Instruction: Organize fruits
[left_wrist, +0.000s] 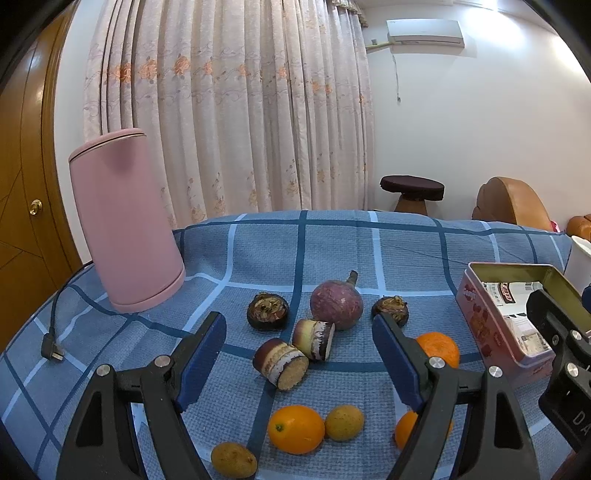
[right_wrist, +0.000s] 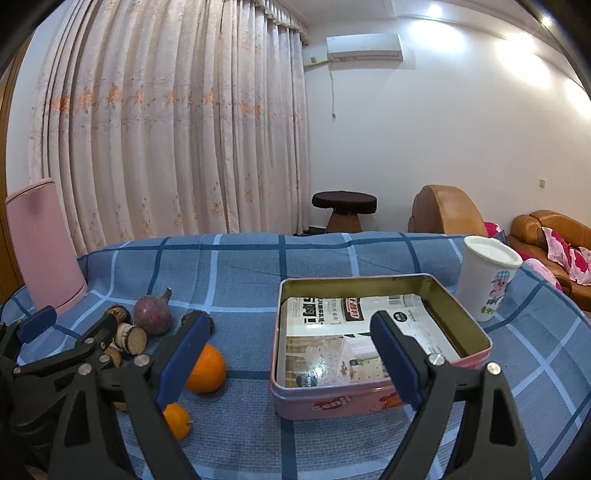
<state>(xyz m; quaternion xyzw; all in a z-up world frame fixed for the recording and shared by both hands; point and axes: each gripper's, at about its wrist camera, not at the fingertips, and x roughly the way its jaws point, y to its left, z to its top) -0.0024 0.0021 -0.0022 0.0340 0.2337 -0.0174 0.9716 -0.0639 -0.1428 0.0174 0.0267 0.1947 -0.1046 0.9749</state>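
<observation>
Fruit: loose on the checked tabletop (left_wrist: 332, 243), none boxed. Oranges (left_wrist: 296, 429), small brownish fruits (left_wrist: 344, 422), round purple fruit (left_wrist: 337, 304) and cut cane pieces (left_wrist: 281, 363) lie left of the pink tin (right_wrist: 476, 334), which holds only printed paper.
Left claw (left_wrist: 299, 360): wide open, empty, over the cane pieces.
Right claw (right_wrist: 288, 360): wide open, empty, before the tin.
Step, as judged: first pick pending. Next: lower, close on one fruit, carry it to the tin.

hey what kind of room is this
Most likely a home living room: floral curtains, a wall air conditioner, a leather sofa with pink cushions, and a table under a blue checked cloth.
</observation>
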